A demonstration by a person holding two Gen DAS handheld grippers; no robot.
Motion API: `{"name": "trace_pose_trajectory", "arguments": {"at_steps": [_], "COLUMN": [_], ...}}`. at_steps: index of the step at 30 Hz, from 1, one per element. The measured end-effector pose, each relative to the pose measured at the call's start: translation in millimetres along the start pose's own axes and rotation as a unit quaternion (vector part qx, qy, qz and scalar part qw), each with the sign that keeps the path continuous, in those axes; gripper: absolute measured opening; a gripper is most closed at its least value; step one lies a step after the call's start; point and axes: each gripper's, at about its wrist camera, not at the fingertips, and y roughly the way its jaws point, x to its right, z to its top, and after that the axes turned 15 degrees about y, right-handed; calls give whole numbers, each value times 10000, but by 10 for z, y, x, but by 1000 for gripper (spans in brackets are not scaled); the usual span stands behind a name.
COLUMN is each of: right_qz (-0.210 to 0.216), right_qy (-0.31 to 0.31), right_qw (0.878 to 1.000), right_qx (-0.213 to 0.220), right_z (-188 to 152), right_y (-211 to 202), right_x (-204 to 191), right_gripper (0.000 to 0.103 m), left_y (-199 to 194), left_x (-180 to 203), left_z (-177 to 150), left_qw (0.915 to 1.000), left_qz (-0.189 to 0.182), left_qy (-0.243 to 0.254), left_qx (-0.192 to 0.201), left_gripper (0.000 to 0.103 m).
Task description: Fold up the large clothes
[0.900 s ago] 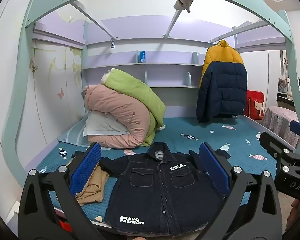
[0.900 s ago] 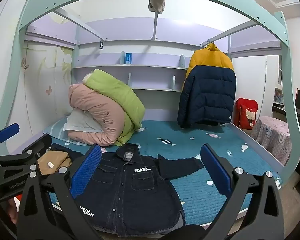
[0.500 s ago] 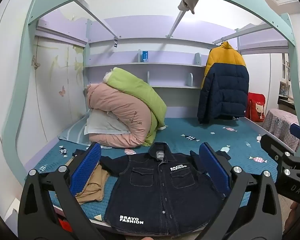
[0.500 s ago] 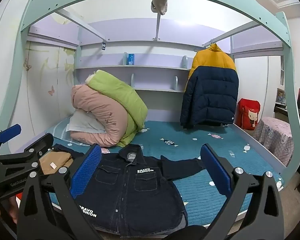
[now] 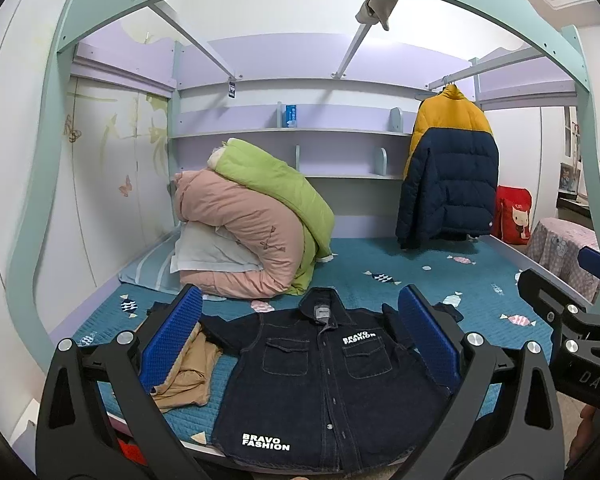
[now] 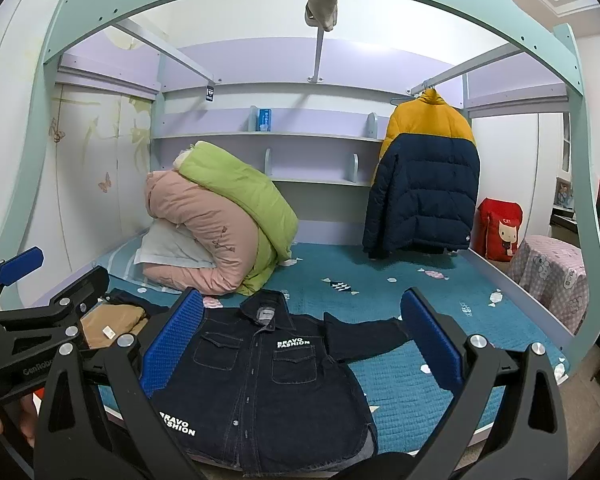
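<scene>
The dark denim button-up shirt (image 5: 320, 384) is seen low-centre, untouched, between the spread pads of both released grippers (image 5: 300, 340) (image 6: 298, 340).

Mint bed frame (image 5: 40, 184) arches over lilac wall shelves (image 5: 292, 132).

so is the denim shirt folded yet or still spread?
Spread. The denim shirt lies flat, front up on the bed, collar away from the camera, one sleeve out sideways. Both grippers are open, clear of it.

Bright, even light; fisheye-warped edges
</scene>
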Motion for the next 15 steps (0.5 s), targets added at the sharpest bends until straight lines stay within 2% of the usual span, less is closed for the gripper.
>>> {"name": "trace_pose_trajectory", "arguments": {"at_steps": [15], "right_qz": [79], "right_qy": [-22], "right_qw": [10000], "right_qx": [-16], "right_z": [15], "right_y": [28], "right_x": [-50], "right_gripper": [96], "left_y": [0], "left_x": [-8], "left_z": [14], "left_qw": [10000], "left_qz": [-1], "left_qy": [13], "left_qx": [-21], "left_gripper": [98]}}
